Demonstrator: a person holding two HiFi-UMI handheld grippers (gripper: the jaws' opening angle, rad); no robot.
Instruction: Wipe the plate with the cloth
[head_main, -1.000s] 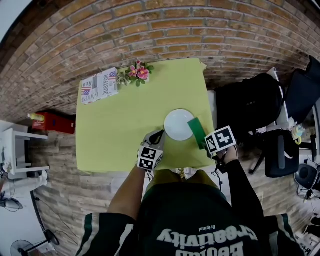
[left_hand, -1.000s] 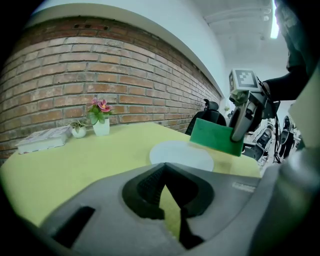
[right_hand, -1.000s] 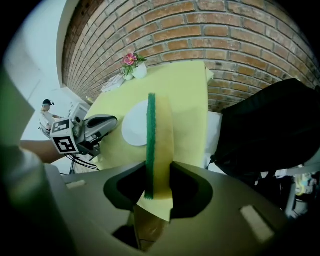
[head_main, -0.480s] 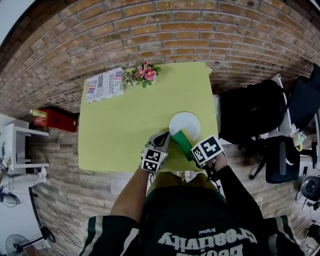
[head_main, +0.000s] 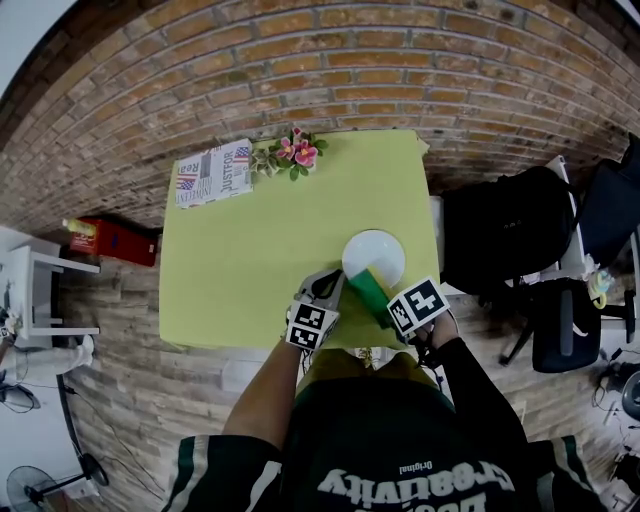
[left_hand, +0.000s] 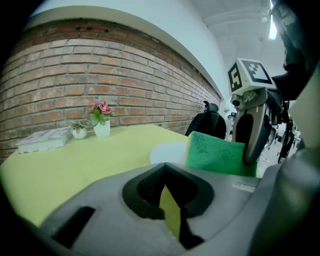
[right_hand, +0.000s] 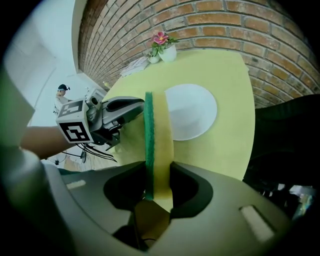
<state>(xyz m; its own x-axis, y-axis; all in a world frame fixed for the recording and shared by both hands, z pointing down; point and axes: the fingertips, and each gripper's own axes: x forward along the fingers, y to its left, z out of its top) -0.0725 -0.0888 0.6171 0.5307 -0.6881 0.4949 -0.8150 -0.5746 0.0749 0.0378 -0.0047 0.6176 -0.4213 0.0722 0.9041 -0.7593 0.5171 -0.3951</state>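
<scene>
Jaws of right gripper (right_hand: 159, 172): clenched on one green-and-yellow cloth (right_hand: 157, 125), held edge-up, its far end at the near rim of one white plate (head_main: 374, 255). Jaws of left gripper (left_hand: 170, 212): nearly together, holding nothing, just beside the cloth. Plate lies near the worktop's (head_main: 250, 260) right and near edges, with bare room to its left. Far edge: one flower pot (head_main: 297, 152), one booklet (head_main: 213, 172).

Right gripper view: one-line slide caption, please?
Right gripper clamping a green-and-yellow sponge edge-up before the white plate on the table.
</scene>
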